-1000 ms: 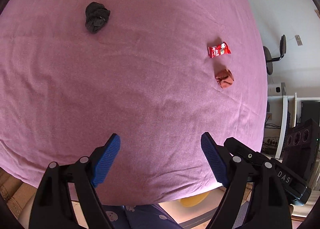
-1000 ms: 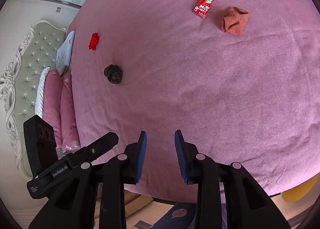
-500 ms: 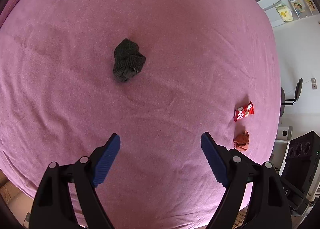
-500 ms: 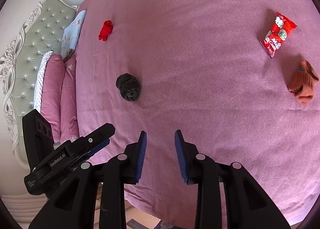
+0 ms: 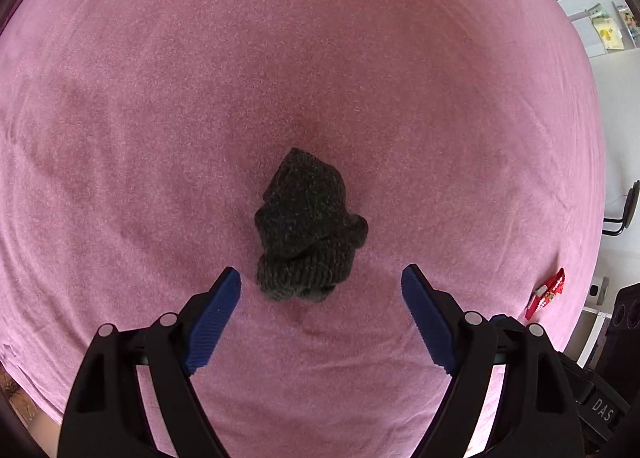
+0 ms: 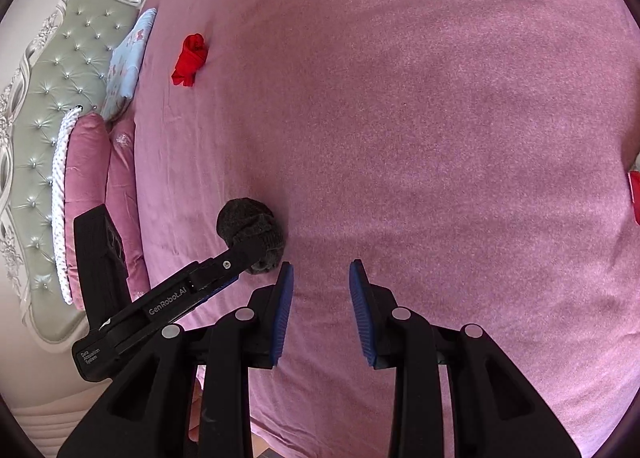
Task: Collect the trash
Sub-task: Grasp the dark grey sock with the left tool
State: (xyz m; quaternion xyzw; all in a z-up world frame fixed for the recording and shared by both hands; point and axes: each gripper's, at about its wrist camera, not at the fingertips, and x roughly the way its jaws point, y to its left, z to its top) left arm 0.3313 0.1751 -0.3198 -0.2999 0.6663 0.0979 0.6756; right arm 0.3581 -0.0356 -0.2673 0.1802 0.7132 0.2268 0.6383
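A dark grey balled-up sock lies on the pink bed sheet. My left gripper hangs over it pointing steeply down, and its jaws are closing. The sock's near end sits between the blue fingertips, which do not touch it. In the right wrist view one left finger crosses over the sock. My right gripper hovers just right of the sock, its pads a narrow gap apart with nothing between them. A red snack wrapper lies near the bed's right edge.
A red balled-up cloth lies near the head of the bed. A tufted green headboard, pink pillows and a light blue pillow line the left side. A black speaker stands beyond the right bed edge.
Both grippers moved in over the bed and lower. The dark sock went from far off to between the left fingertips. The wrapper slid to the right edge and the brown sock left view.
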